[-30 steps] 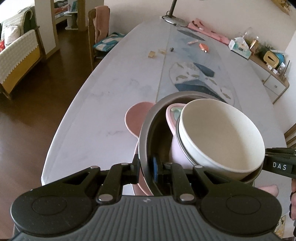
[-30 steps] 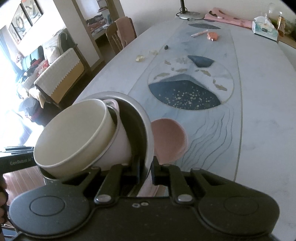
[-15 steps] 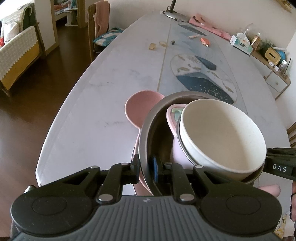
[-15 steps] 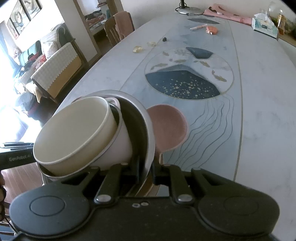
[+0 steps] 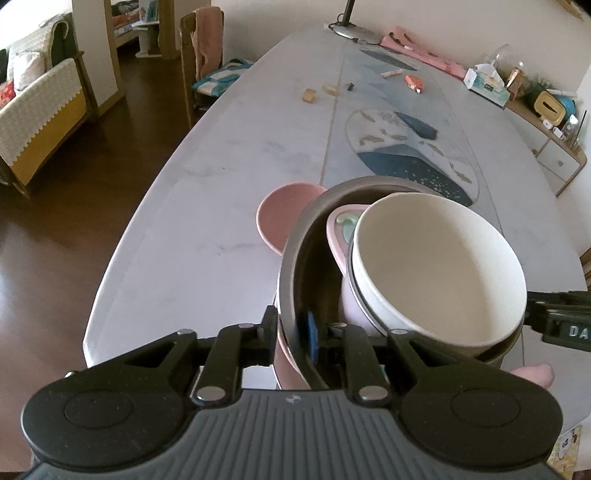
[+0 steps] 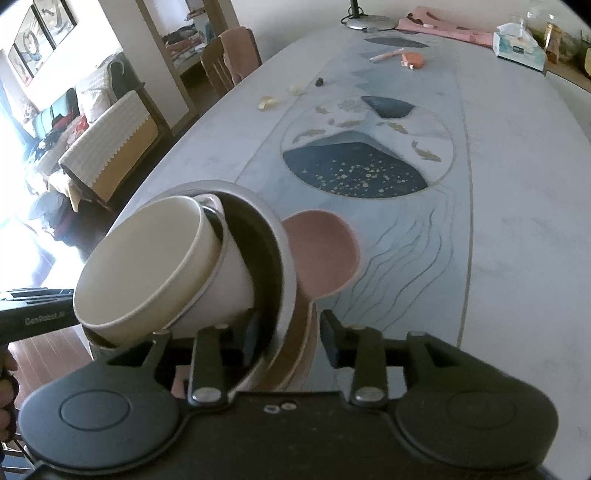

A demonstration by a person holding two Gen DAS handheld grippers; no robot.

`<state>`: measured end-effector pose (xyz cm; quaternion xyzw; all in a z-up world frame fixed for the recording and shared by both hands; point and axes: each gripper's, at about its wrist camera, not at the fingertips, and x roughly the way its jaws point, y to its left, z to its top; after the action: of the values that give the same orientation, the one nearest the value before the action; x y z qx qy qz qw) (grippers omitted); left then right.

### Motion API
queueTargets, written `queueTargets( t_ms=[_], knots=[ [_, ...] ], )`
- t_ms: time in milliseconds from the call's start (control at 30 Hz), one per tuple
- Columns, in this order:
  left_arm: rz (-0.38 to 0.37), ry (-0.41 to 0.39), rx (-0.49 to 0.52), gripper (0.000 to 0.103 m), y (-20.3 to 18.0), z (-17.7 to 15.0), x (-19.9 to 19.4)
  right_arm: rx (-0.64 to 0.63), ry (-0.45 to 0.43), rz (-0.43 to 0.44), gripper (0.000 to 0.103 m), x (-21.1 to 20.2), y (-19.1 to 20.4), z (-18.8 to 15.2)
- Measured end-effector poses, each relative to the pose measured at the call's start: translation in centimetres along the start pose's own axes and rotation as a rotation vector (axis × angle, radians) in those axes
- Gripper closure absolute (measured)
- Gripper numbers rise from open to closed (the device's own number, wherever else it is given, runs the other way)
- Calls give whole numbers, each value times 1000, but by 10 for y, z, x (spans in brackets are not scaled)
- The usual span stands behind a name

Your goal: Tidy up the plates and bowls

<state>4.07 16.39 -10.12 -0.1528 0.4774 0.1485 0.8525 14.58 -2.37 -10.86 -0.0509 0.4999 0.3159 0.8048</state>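
Note:
A grey metal bowl [image 5: 295,258] holds a pink bowl [image 5: 336,229] and a tilted cream bowl [image 5: 436,266]. It rests on pink plates [image 5: 280,218] near the table's front edge. My left gripper [image 5: 291,332] is shut on the grey bowl's near rim. In the right wrist view my right gripper [image 6: 288,336] has its jaws spread either side of the grey bowl's rim [image 6: 284,258], open. The cream bowl [image 6: 140,266] leans to the left there, and a pink plate [image 6: 325,254] shows behind the stack.
The long white table [image 5: 229,155] has a blue fish-pattern inlay [image 6: 369,147]. Small items [image 5: 310,95], a lamp base [image 5: 351,29], a pink cloth and a tissue box [image 5: 487,85] lie far back. A chair [image 5: 203,59] stands at the left edge.
My right gripper has opened and let go of the grey bowl's rim. The stack has come down onto the pink plates. My left gripper stays shut on the rim.

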Motion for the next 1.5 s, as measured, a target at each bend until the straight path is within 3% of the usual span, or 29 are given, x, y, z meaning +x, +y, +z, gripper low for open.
queueTargets(
  t_ms=[67, 233, 300, 367, 433, 867, 1300, 1433, 1500],
  knots=[
    [-1, -9, -10, 74, 1, 0, -3, 7, -11, 1, 61, -6, -3, 0],
    [14, -51, -11, 71, 1, 1, -20, 17, -49, 6, 56, -23, -8, -1],
    [13, -75, -9, 63, -1, 2, -31, 11, -70, 12, 54, -33, -8, 0],
    [23, -116, -9, 45, -3, 2, -45, 0, -100, 18, 49, -43, -7, 1],
    [10, -151, -2, 38, -6, 2, -58, -13, -131, 29, 44, -54, -4, 1],
    [-11, -281, 30, 31, -35, -9, -123, -67, -290, 91, 16, -109, 13, -7],
    [-43, -349, 91, 22, -58, -41, -157, -53, -332, 109, 3, -134, 15, -39],
    [-44, -348, 108, 0, -64, -50, -160, -65, -347, 93, 1, -141, 19, -50],
    [-61, -348, 108, 0, -65, -54, -162, -68, -356, 86, 1, -145, 20, -54]
  ],
)
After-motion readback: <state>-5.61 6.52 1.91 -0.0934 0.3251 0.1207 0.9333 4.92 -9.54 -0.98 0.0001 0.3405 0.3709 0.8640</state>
